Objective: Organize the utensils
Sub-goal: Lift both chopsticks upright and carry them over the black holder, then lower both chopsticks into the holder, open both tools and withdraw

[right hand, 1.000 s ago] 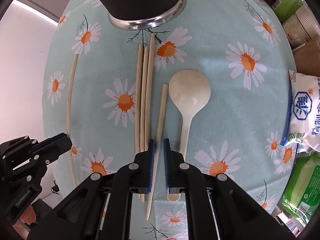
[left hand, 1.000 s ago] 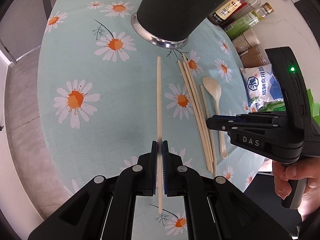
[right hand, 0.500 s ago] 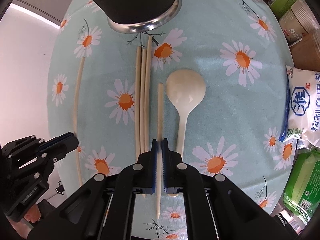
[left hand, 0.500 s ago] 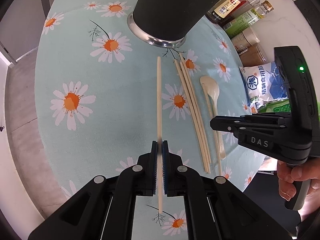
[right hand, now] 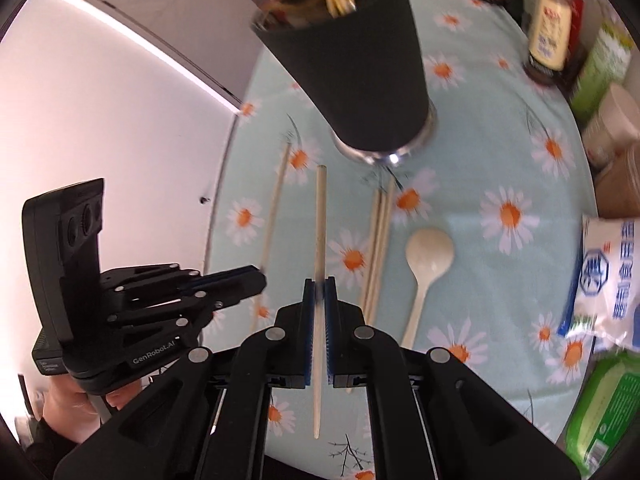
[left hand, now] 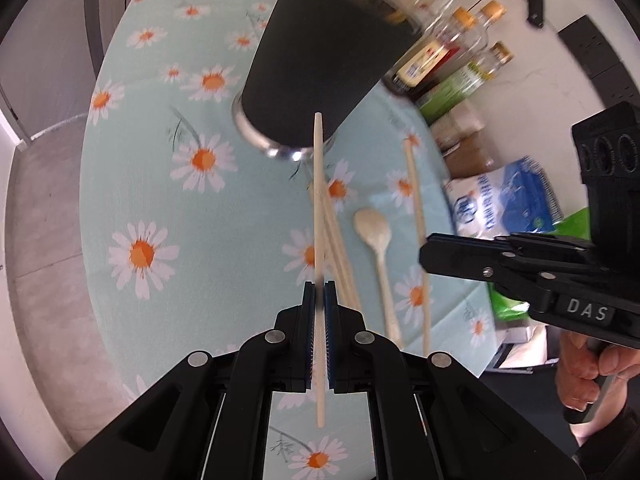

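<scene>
My left gripper (left hand: pixel 319 292) is shut on a pale chopstick (left hand: pixel 318 200) and holds it above the daisy tablecloth, its tip pointing at the black utensil cup (left hand: pixel 320 60). My right gripper (right hand: pixel 319 290) is shut on another chopstick (right hand: pixel 320 232), also raised off the table. The cup (right hand: pixel 352 64) holds several chopsticks. A bundle of chopsticks (right hand: pixel 378 240) and a pale spoon (right hand: pixel 428 258) lie on the cloth in front of the cup. The right gripper shows at the right of the left wrist view (left hand: pixel 432 252), the left gripper at the left of the right wrist view (right hand: pixel 256 280).
Sauce bottles (left hand: pixel 452 52) stand behind and right of the cup. A salt bag (right hand: pixel 608 276) and green packets (right hand: pixel 604 404) lie at the table's right edge. The round table's left edge (right hand: pixel 224 184) drops to the floor.
Both grippers have lifted their chopsticks off the cloth and risen. The right gripper closed on its chopstick a second ago. The cup's rim and contents have come into view.
</scene>
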